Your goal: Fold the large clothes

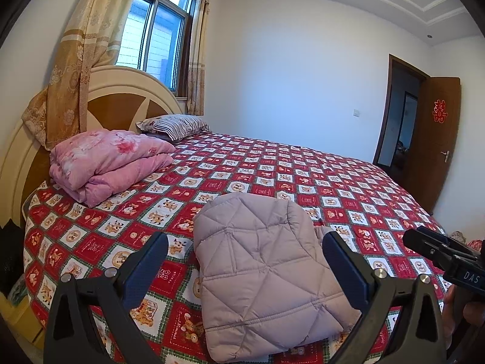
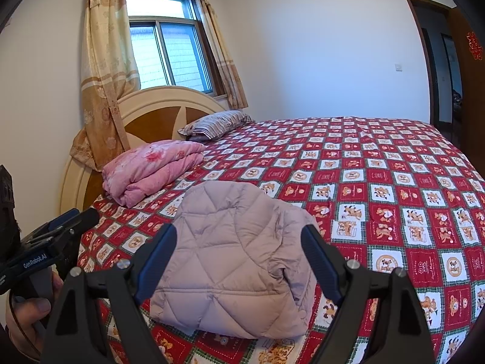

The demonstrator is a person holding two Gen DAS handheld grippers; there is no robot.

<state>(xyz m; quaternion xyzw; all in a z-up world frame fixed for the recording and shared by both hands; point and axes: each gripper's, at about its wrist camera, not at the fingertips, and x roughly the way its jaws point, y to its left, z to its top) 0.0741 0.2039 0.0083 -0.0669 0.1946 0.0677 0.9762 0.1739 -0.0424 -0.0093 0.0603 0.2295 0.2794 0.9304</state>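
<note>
The quilted mauve jacket [image 1: 266,273] lies folded into a compact, roughly square bundle near the front edge of the bed [image 1: 348,182], on the red patchwork bedspread [image 2: 394,188]. In the right wrist view one sleeve or side panel [image 2: 298,261] bulges out at about 3 o'clock of the bundle, so the fold looks done but not very tidy (a last tuck may be wanted there).

The left gripper [image 1: 245,261] hangs above the bundle with its fingers spread wide and nothing between them; the jacket shows in the gap only because it lies below. The right gripper [image 2: 239,254] stands likewise parted and empty over the same bundle. Each tool appears at the edge of the other's view, which suggests that both are held side by side, drawn back a little from the cloth, probably to look over the result.

At 10 o'clock from the jacket, well apart, a folded pink quilt [image 1: 112,163] sits against the headboard [image 1: 121,91]; beyond it, at about 11 o'clock, lies a striped pillow [image 1: 175,124]. A curtained window [image 2: 169,48] stands behind the headboard, and an open brown door [image 1: 436,139] at 2 o'clock.
</note>
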